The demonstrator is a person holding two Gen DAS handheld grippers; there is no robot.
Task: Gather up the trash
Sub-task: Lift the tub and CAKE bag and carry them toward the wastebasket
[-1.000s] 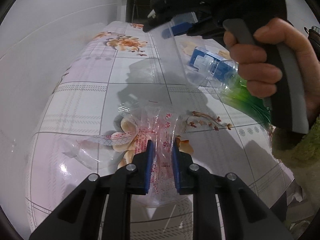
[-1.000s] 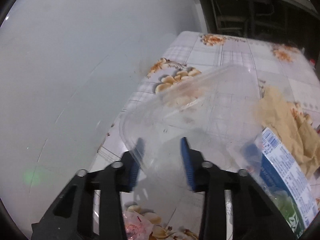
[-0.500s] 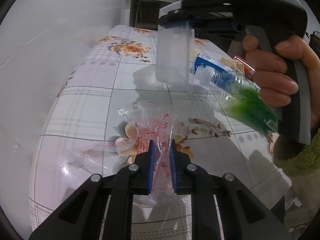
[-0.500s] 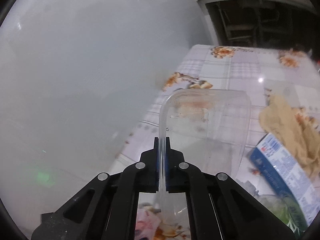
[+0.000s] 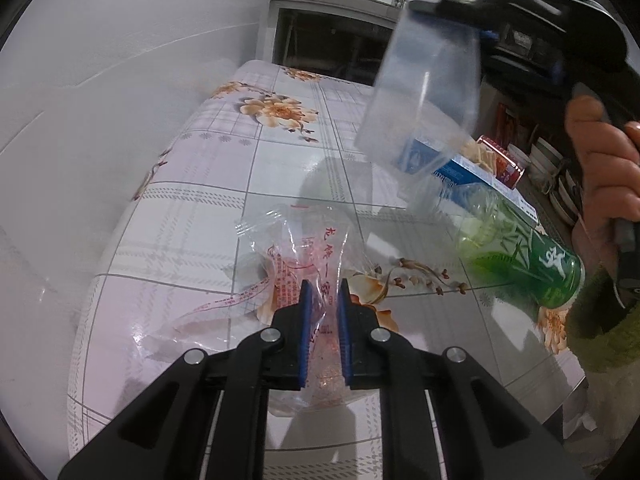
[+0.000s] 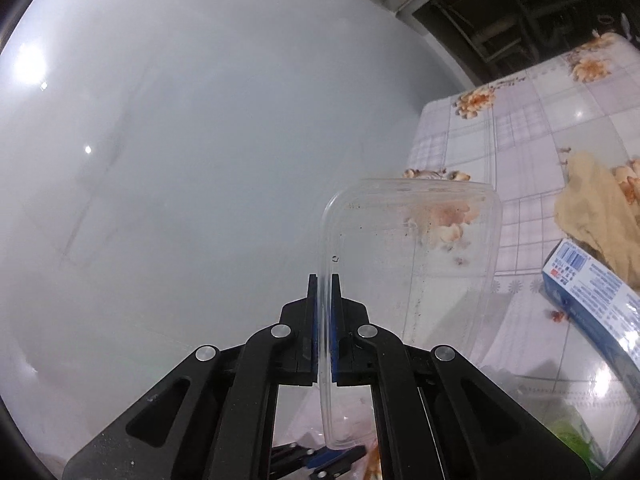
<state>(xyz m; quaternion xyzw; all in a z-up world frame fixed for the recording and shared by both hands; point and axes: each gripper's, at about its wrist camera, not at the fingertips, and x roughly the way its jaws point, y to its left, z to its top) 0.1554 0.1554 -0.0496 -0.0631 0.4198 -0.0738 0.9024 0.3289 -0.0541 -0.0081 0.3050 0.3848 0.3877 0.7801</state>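
Both my grippers grip: right gripper (image 6: 325, 296) lifted, pinching clear tub (image 6: 412, 280); left gripper (image 5: 323, 304) angled down, clamping red-printed bag (image 5: 308, 256).

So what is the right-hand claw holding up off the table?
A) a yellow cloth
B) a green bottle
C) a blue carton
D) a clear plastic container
D: the right claw is clamped on the rim of the clear plastic container, lifted above the flowered table.

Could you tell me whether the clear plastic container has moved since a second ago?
Yes. The clear plastic container, pinched by the right gripper, has risen off the floral tablecloth in the left wrist view.
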